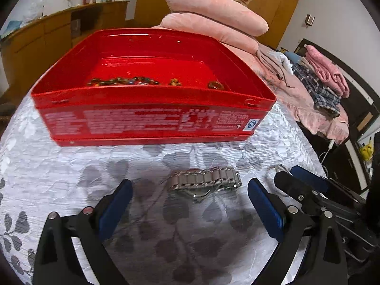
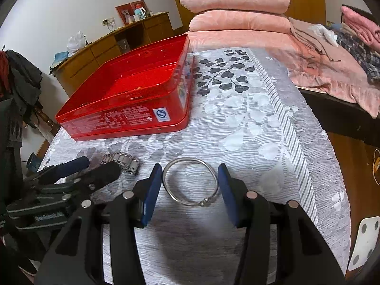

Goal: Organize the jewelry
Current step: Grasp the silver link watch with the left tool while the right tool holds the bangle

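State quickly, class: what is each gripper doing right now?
Left gripper: jaws open, empty, above the silver metal link watch.
Right gripper: jaws around the thin silver bangle; contact cannot be told.

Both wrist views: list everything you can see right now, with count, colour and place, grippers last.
tin: one, red, open, at the far side of the cloth.
jewelry in tin: several small pieces, brownish, along the tin's near wall; exact count unclear.
watch: one, silver metal band, on the cloth in front of the tin.
bangle: one, silver, flat on the cloth, right of the watch.
cloth: one, white with grey leaf print, under everything.
pillows: two pink, stacked behind the tin.
cabinet: one, wooden, against the wall.
left gripper: one, black with blue pads, open, near the watch.
right gripper: one, same colours, jaws either side of the bangle; contact unclear.
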Tool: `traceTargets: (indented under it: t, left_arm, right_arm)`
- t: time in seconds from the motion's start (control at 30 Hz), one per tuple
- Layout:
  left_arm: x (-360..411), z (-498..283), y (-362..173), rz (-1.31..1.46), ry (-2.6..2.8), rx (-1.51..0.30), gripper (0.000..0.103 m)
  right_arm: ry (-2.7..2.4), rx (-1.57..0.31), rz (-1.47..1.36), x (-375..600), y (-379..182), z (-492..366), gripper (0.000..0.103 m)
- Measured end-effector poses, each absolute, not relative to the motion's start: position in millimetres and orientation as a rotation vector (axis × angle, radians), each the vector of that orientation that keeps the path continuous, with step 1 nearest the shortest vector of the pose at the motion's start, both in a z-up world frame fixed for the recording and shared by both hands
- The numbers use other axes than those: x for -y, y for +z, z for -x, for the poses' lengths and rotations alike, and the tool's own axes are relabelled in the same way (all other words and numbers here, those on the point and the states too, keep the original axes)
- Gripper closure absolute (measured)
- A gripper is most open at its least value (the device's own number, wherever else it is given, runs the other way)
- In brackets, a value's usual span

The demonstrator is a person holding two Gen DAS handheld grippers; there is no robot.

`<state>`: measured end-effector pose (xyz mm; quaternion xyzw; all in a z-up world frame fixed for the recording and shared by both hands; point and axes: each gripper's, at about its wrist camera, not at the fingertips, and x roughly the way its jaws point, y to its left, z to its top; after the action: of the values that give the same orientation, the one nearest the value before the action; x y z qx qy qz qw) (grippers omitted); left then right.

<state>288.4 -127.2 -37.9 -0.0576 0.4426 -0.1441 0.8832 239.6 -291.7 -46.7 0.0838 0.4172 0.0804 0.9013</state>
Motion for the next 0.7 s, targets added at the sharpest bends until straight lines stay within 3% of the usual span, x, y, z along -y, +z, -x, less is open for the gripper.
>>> traceTargets:
  t: [0.27,0.33,0.4,0.5,0.57,0.7]
  left_arm:
    - [138.2,-290.5,-42.2,0.049,-0.263,-0.922,0.01]
    - [140.4,-288.8,-41.5,0.031,-0.264,-0.916,0.018]
    - [147.5,-288.3,-39.7,0.013,-0.278,-0.909,0.032]
    - [152.0,-288.6,-39.4,-0.014,-0.276,-0.906,0.04]
    - [149.8,-287.7,-38.2,-0.002,-0.298,-0.9,0.058]
    - [147.3,-286.7,-38.0,0.013,-0.319,-0.897,0.062]
  right_arm:
    - [0.151,-0.863,-0.193,304.4,-48.7,-241.9,0.056]
    - [0.15,-0.865,-0.196,305.2,-49.5,-242.0,0.056]
    - [0.149,-0.864,-0.197,305.6,-49.3,-241.8,0.056]
    - [0.145,-0.861,-0.201,306.2,-48.7,-241.7,0.056]
    - [0.142,-0.861,-0.204,307.3,-48.9,-241.5,0.056]
    - [0.142,-0.862,-0.202,305.9,-48.9,-240.7,0.056]
